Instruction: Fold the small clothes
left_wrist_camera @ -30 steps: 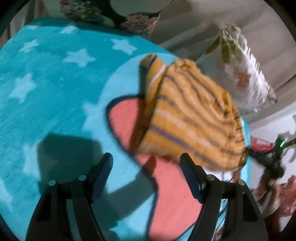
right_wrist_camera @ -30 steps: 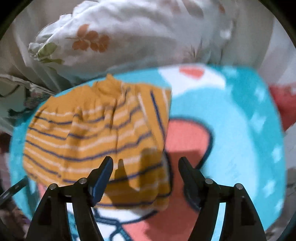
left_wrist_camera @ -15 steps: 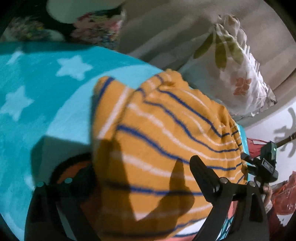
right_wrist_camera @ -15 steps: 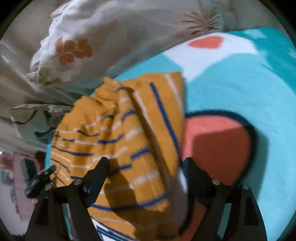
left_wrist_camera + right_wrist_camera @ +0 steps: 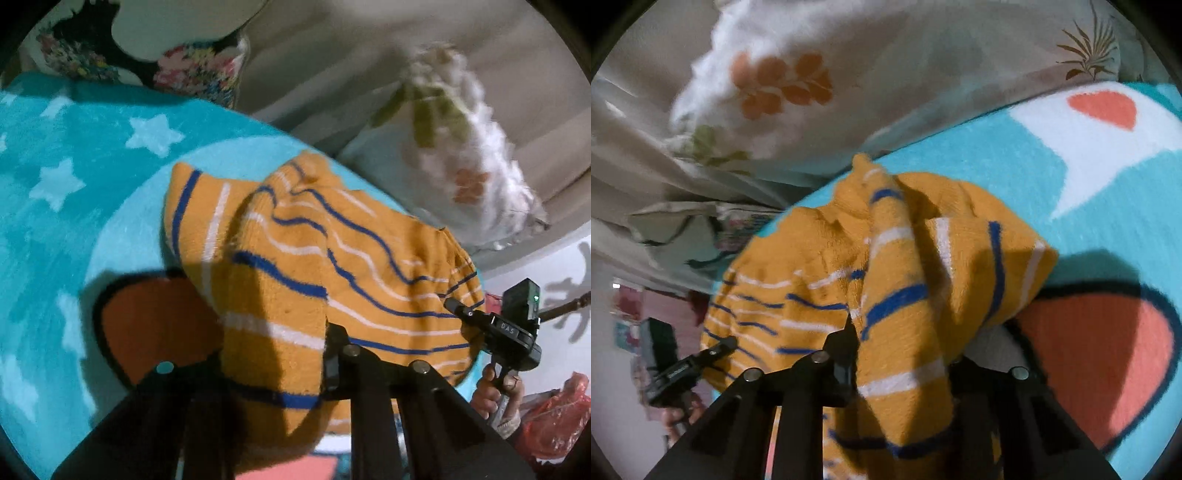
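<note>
A bed is lying under a turquoise blanket [image 5: 74,229] printed with pale stars and a large red shape outlined in black. Beyond the blanket, a white pillow [image 5: 461,177] with orange flowers and green leaves is resting against beige bedding, and a second pillow with a bright flower print [image 5: 195,74] is showing at the far edge in the left wrist view.

A small orange garment [image 5: 332,266] with blue and white stripes is lying bunched on the blanket, partly covering the red shape, just in front of the white pillow.

The left gripper [image 5: 273,373] is clenching a fold of the garment's near edge; its fingers have just been closing, and the cloth is pinched between them. The right gripper [image 5: 905,365] is doing the same from the other side, its fingers having just been closing on another fold, with striped cloth draping down between them.

In the left wrist view, the other gripper is reaching in at the right edge, held by a hand [image 5: 495,391].
</note>
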A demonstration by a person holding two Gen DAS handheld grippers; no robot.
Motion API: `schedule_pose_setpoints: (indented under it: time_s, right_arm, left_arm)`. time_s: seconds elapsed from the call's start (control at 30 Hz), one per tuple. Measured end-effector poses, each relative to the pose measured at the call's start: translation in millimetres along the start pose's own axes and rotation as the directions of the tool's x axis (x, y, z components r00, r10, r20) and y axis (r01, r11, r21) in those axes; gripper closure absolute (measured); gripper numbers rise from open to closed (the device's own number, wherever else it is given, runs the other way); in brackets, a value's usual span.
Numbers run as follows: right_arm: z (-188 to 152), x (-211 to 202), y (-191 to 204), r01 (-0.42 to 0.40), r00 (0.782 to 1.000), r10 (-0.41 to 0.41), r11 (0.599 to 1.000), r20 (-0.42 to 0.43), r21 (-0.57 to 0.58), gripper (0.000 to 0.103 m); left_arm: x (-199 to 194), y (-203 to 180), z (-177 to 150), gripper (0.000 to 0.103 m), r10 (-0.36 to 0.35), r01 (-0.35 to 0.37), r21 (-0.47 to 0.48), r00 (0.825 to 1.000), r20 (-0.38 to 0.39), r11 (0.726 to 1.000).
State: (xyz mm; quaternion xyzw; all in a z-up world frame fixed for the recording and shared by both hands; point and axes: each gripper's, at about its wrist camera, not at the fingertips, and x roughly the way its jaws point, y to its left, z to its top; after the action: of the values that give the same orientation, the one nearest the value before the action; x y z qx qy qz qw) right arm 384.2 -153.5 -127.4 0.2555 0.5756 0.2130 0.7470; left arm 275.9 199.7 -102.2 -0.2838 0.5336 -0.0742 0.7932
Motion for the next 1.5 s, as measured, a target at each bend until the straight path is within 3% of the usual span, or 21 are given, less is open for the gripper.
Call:
schedule_pose_setpoints:
  time_s: [0.1,0.17,0.3,0.33,0.37,0.5,0.7,0.8,0.87,0.93,1.0,1.07,1.13,1.17,1.2,1.23,1.27,1.3,1.33,1.43,1.5]
  right_arm:
    - [-11,-20,7,-0.108,0.994,0.108,0.994,-0.023,0.024,0.078]
    - [-21,-29,9,-0.126,0.992,0.126,0.992,-0.026,0.016,0.077]
    - [-30,-18,-5,-0.034,0.998,0.035,0.999,-0.044,0.03,0.06]
    - [-30,-19,-12,-0.02,0.999,0.022,0.998,-0.03,0.067,0.052]
    - [-30,-21,-15,-0.017,1.0,0.018,0.997,-0.013,0.081,0.051]
    - [-38,-49,-6,0.07,0.994,-0.073,0.997,0.077,0.039,0.035]
    - [-69,-77,-14,0.131,0.985,-0.139,0.988,0.102,0.077,0.033]
    - [-81,-66,-8,0.116,0.991,-0.119,0.992,0.067,0.05,0.027]
    - [-86,-51,-2,0.168,0.984,-0.168,0.986,0.061,0.001,0.026]
    - [-87,-38,1,0.205,0.977,-0.205,0.979,0.059,-0.004,0.044]
    - [-85,-39,-1,0.12,0.992,-0.123,0.989,0.031,0.088,0.067]
    - [-86,-53,-8,-0.074,0.997,0.067,0.974,0.04,0.215,0.069]
    - [-87,-71,-11,-0.136,0.989,0.117,0.956,0.089,0.259,0.069]
    - [-88,-82,-14,-0.084,0.993,0.057,0.961,0.106,0.265,0.069]
    - [-88,-91,-15,0.042,0.99,-0.074,0.966,0.117,0.257,0.061]
    - [-88,-99,-14,0.205,0.963,-0.239,0.95,0.124,0.236,0.052]
    - [-91,-105,-8,0.386,0.9,-0.416,0.899,0.131,0.205,0.052]
    - [-94,-108,1,0.479,0.852,-0.504,0.86,0.143,0.178,0.052]
    - [-100,-111,14,0.482,0.849,-0.502,0.864,0.163,0.147,0.052]
    - [-114,-101,57,0.409,0.889,-0.408,0.912,0.206,0.041,0.049]
    - [-123,-68,100,0.365,0.918,-0.343,0.928,0.199,-0.081,0.049]
  left_arm:
    - [-20,-18,-15,0.085,-0.005,0.004,0.021,1.0,0.025,1.0]
    - [-20,-21,-24,0.082,0.031,-0.032,0.023,0.999,0.028,0.999]
    - [-1,4,-30,0.069,0.147,-0.148,-0.028,0.989,-0.019,0.989]
    - [0,10,-30,0.065,0.15,-0.15,-0.041,0.989,-0.016,0.988]
    - [0,14,-29,0.061,0.145,-0.145,-0.057,0.989,-0.009,0.988]
    - [-13,17,-30,0.05,0.101,-0.098,-0.073,0.995,0.027,0.992]
    - [-35,23,-47,0.042,0.055,-0.051,-0.079,0.997,0.053,0.996]
    - [-53,33,-62,0.039,0.053,-0.049,-0.073,0.997,0.052,0.996]
    - [-62,42,-68,0.039,0.057,-0.054,-0.076,0.998,0.04,0.996]
    - [-75,52,-75,0.039,0.066,-0.063,-0.087,0.997,0.034,0.994]
    - [-91,63,-78,0.038,0.069,-0.064,-0.098,0.997,0.046,0.993]
    - [-106,74,-82,0.038,0.074,-0.068,-0.102,0.995,0.063,0.992]
    - [-120,86,-84,0.038,0.093,-0.083,-0.116,0.992,0.081,0.99]
    - [-128,93,-86,0.038,0.101,-0.089,-0.126,0.991,0.093,0.988]
    - [-132,97,-87,0.038,0.108,-0.094,-0.132,0.989,0.1,0.987]
    - [-137,101,-88,0.037,0.118,-0.103,-0.137,0.987,0.108,0.985]
    - [-144,107,-90,0.037,0.136,-0.12,-0.139,0.984,0.119,0.983]
    - [-147,110,-91,0.037,0.152,-0.134,-0.139,0.98,0.125,0.981]
    - [-150,113,-93,0.037,0.174,-0.155,-0.138,0.976,0.131,0.978]
    - [-158,120,-99,0.036,0.268,-0.252,-0.117,0.953,0.144,0.961]
    - [-159,125,-103,0.036,0.278,-0.263,-0.114,0.95,0.144,0.958]
